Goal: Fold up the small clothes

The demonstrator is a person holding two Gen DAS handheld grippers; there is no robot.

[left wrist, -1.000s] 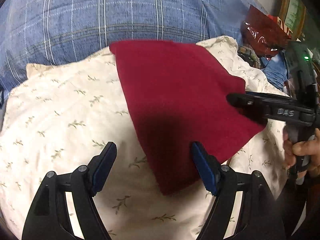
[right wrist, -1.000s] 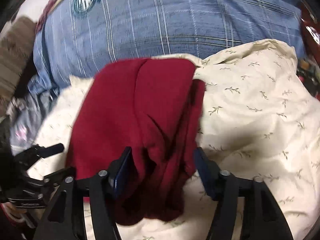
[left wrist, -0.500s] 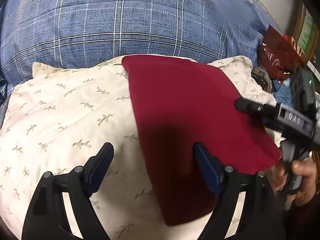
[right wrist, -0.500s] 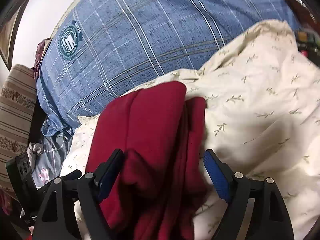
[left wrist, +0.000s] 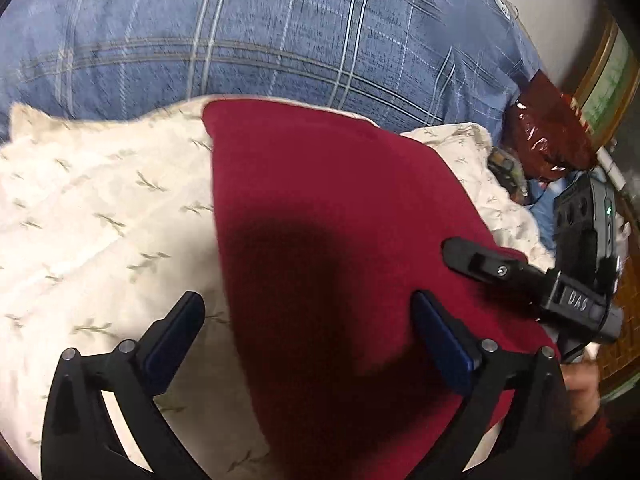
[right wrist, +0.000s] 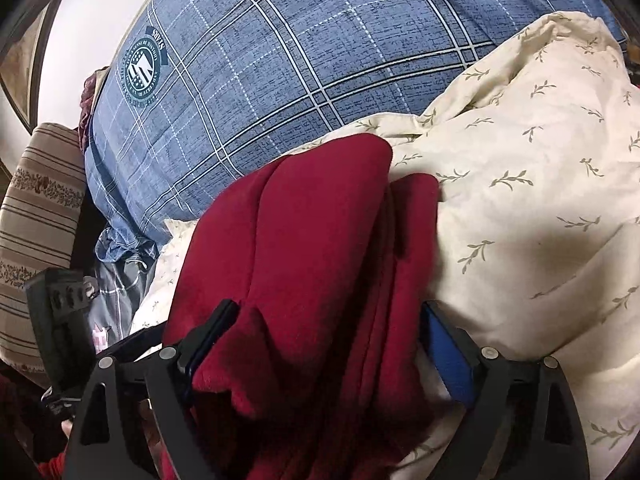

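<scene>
Red cloth (left wrist: 328,216) lies on our cream quilt (left wrist: 100,208), the one with small printed twigs, and behind them we see a big blue plaid pillow (left wrist: 260,28).

From the left wrist view, the cloth looks flat and smooth, like a long folded panel which runs from the pillow side toward us. Our left gripper (left wrist: 308,328) hangs over its near part with jaws spread wide and opening. The left finger (left wrist: 176,332) is over the quilt, the right finger (left wrist: 444,340) is over the cloth, and the left edge of the cloth passes between them. The pads do not press on anything.

From the right wrist view, the same cloth (right wrist: 304,248) shows thick folded layers with long creases. Our right gripper (right wrist: 324,344) stands astride this bundle. Its jaws are closing, and the cloth is between them. The left pad (right wrist: 208,336) touches the red fabric on its side, and the blue pad (right wrist: 448,352) is at the edge of the cloth next to the quilt (right wrist: 540,200). We cannot tell if the pads already squeeze the fabric.

In the left view, the right gripper (left wrist: 476,260) comes in from the right side, its finger over the right edge of the cloth, and our hand (left wrist: 584,384) holds its handle. A dark red shiny bag (left wrist: 548,136) lies beyond the quilt at the right. At the far left of the right view we see a striped cushion (right wrist: 40,216).
</scene>
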